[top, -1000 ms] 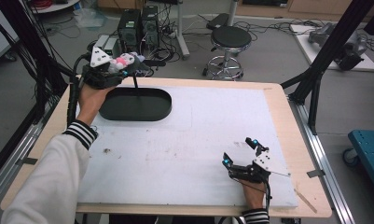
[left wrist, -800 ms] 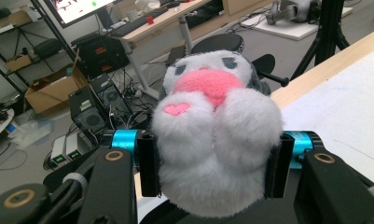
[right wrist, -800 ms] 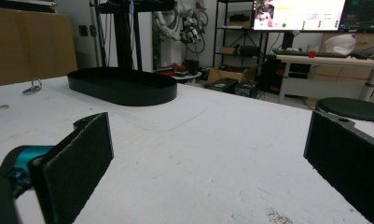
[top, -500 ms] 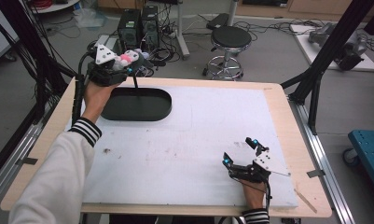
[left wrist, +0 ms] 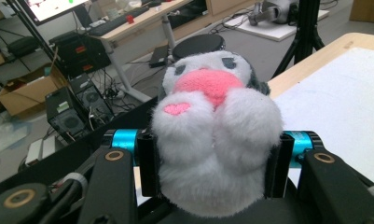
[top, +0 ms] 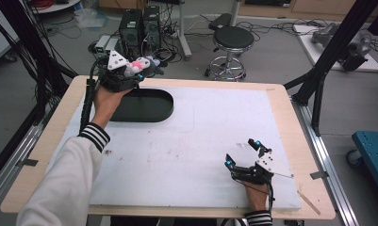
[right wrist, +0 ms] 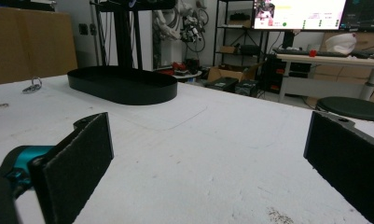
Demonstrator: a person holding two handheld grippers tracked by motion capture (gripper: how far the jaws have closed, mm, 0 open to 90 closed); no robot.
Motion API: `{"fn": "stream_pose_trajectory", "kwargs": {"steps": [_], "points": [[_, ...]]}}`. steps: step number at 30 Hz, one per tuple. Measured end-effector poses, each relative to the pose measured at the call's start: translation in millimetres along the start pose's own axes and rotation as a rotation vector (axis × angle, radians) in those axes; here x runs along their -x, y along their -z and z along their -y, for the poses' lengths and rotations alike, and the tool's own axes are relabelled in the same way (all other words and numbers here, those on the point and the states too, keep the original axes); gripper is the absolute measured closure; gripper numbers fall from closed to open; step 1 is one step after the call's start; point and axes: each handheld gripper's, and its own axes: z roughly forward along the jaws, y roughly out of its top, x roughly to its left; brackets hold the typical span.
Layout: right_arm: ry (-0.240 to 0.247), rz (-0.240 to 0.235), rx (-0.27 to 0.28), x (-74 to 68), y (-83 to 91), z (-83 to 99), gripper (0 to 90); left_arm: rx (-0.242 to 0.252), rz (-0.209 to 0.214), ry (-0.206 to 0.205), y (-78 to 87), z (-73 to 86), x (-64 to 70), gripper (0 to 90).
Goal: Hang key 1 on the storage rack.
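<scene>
The left gripper (top: 144, 66) is raised at the far left corner of the surface (top: 210, 136), just past the far rim of the black oval tray (top: 142, 106), and its fingers (left wrist: 148, 163) are clenched on a plush toy (left wrist: 212, 135). In the left gripper view the toy sits squeezed between the two black fingers, which press into its white fur on either side; it has a grey-and-white head, a pink snout and a pink pad on one paw, and it may be a penguin or a similar animal, though the close view makes that hard to settle. In the high view the plush toy (top: 138, 66) shows as a small pink and white lump at the gripper's front, held above the surface and around the tray's far edge, not resting in the tray. The right gripper (top: 243, 154) lies low at the near right part of the surface, well apart from the tray and the toy, with its fingers (right wrist: 79, 154) spread wide and nothing between them. In the right gripper view the bare white surface runs out between the two dark pads toward the tray (right wrist: 124, 86), and a small metal ring (right wrist: 33, 85) lies on the surface to the tray's left.
</scene>
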Motion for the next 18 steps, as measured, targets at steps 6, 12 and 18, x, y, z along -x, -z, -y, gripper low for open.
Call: {"fn": "stream_pose_trajectory", "kwargs": {"steps": [6, 12, 18], "points": [[0.002, -0.003, -0.002, -0.4, 0.1, 0.0, 0.6, -0.017, 0.015, 0.005, 1.0, 4.0, 3.8, 52.5], [0.006, -0.002, -0.003, -0.7, 0.1, 0.0, 0.5, -0.027, 0.033, 0.020, 1.3, 13.7, 7.2, 52.5], [0.006, 0.000, -0.004, -0.7, 0.1, 0.0, 0.5, -0.051, 0.047, 0.015, -0.5, 18.1, 9.6, 52.9]]}}
